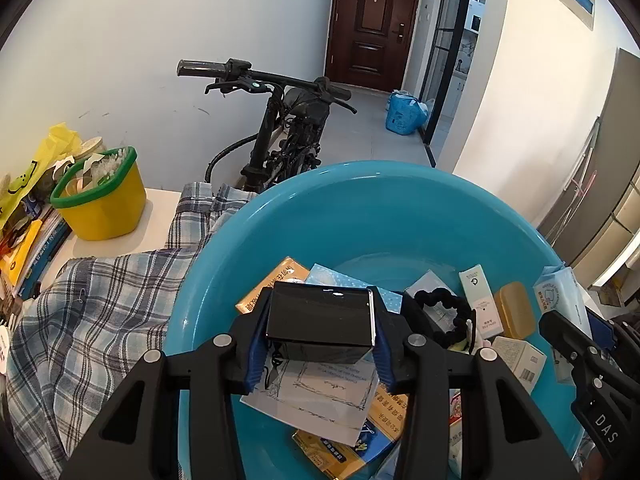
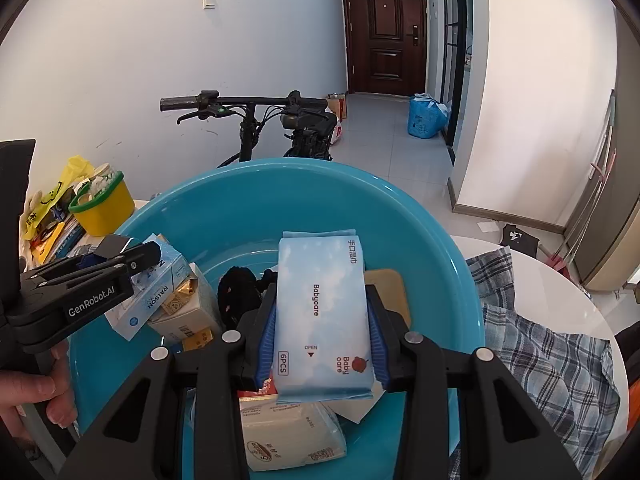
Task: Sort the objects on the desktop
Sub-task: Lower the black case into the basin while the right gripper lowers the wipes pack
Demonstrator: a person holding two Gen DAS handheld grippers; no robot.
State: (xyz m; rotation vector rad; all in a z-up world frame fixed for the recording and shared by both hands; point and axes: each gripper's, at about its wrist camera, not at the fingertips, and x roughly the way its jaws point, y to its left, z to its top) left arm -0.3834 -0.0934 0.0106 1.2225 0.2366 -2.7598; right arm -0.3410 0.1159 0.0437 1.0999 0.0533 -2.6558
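While over blue basin (image 1: 360,208), left tool (image 1: 320,328) clamps black box (image 1: 320,320); right tool (image 2: 322,332) clamps wipes pack (image 2: 322,312).

Home, hallway end of a flat. Dark entry door (image 2: 383,32) with handle lock, tiled floor (image 2: 384,136), bicycle (image 1: 280,120) parked against the wall, blue bag (image 2: 426,116) by a glass partition. Cluttered table (image 1: 160,216): plaid cloth (image 1: 100,308), yellow tub (image 1: 102,196), blue basin (image 2: 224,208) of household packs.

Left hand-held gripper (image 1: 320,322): angled downward, blue-padded fingers (image 1: 258,354) clamped on a load. Right hand-held gripper (image 2: 322,334): angled downward, likewise clamped. Bare hand (image 2: 36,392) grips the left unit's handle.
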